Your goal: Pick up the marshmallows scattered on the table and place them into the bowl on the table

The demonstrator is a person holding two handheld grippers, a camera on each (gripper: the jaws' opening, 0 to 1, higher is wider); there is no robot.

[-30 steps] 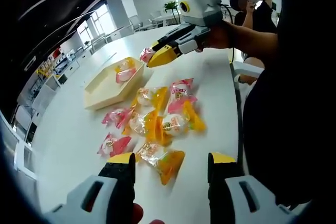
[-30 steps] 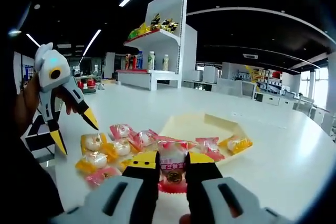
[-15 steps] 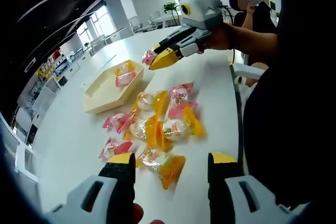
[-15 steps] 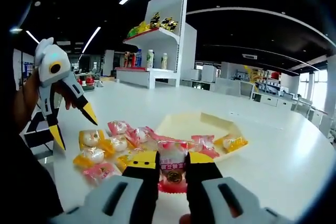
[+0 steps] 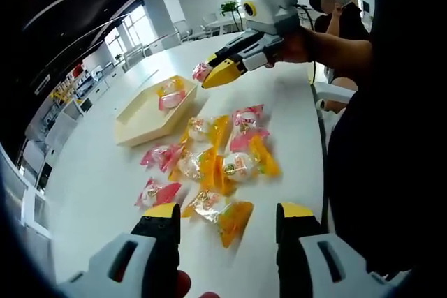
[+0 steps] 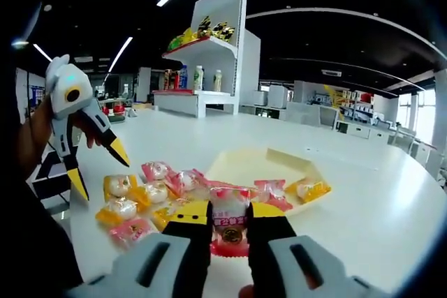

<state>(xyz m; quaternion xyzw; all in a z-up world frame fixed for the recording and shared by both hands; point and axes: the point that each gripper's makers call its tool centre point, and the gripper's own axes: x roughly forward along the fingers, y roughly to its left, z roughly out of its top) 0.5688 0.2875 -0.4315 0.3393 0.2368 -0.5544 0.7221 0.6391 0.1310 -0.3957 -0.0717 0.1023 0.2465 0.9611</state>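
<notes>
My right gripper [image 6: 229, 211] is shut on a pink-wrapped marshmallow [image 6: 229, 222], held in the air just short of the cream, angular bowl [image 6: 246, 161]. In the left gripper view that gripper [image 5: 222, 73] comes in from the upper right with the pink marshmallow [image 5: 202, 70] at its yellow tips, beside the bowl [image 5: 137, 118]. Two wrapped marshmallows [image 5: 170, 95] lie in the bowl. Several pink and orange wrapped marshmallows [image 5: 218, 153] lie scattered on the white table. My left gripper [image 5: 229, 215] stands open above the nearest orange one [image 5: 225, 215]. It also appears, open, at the left of the right gripper view [image 6: 102, 175].
The white table [image 5: 98, 179] runs far beyond the bowl, and its edge lies on the right of the left gripper view. A person [image 5: 334, 6] sits beyond that edge. A white shelf [image 6: 211, 47] with bottles and packets stands behind the table.
Both views have shifted only slightly. My right gripper keeps its hold on the pink marshmallow near the bowl, and my left gripper stays open over the pile.
</notes>
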